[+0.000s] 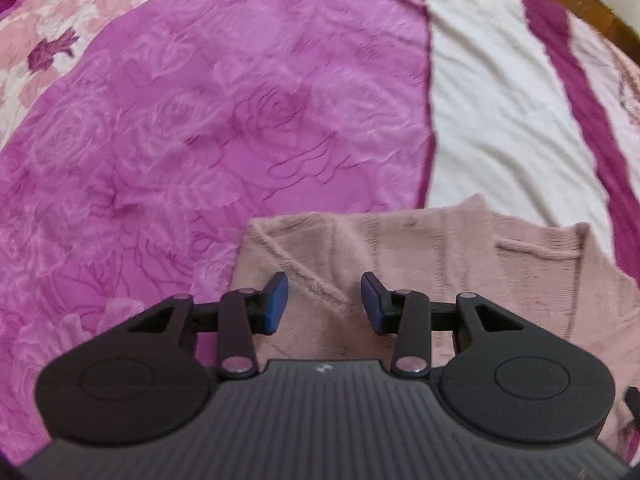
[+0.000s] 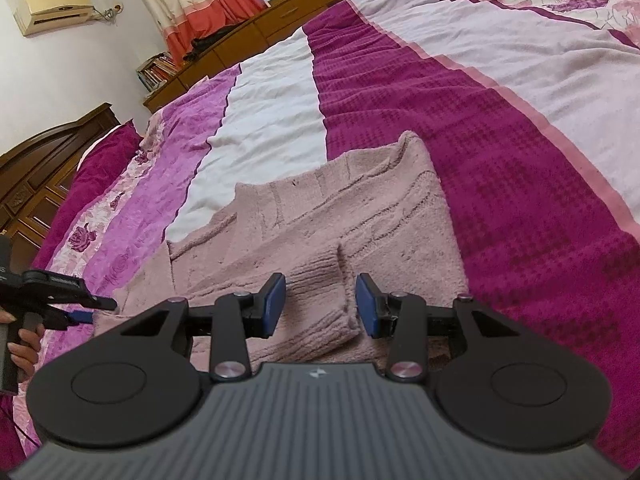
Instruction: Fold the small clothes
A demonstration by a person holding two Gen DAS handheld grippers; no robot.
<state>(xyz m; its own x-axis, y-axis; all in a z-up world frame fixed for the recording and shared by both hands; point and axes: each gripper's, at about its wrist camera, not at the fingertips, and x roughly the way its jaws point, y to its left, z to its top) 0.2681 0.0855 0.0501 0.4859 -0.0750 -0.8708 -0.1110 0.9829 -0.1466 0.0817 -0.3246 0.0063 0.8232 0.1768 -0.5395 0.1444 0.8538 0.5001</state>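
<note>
Left hand-held gripper [image 1: 324, 302]: jaws spread, nothing pinched between the blue pads [image 1: 277, 303]. It is tilted steeply down over the near left part of the pink knit sweater [image 1: 400, 264], with a raised seam of the knit running diagonally under the gap. From the right wrist view the same tool shows at the left edge, held by a hand [image 2: 22, 346], its tip at the sweater's left border.

Right hand-held gripper [image 2: 320, 304]: jaws spread, pads [image 2: 274, 306] apart. A ribbed cuff [image 2: 320, 300] lies in line with the gap, but whether the pads touch it cannot be told; they do not press on it.

Pink knit sweater: lies on the bed, partly folded, sleeve laid across the body, collar end away from the camera in the right view. It spans the white stripe and the dark magenta stripe of the bedspread [image 2: 520, 160].

Step in hand, as judged: taking a fresh hold on the near edge for the next fold.

Handling notes:
- The knit is thick and soft; bite through all layers at the edge, not the top layer only.
- Place both tools level on the same edge, well apart.
- Lift low, carry both together, so that the laid sleeve is not dragged out of place.
- Keep the bedspread out of the pinch.
</note>
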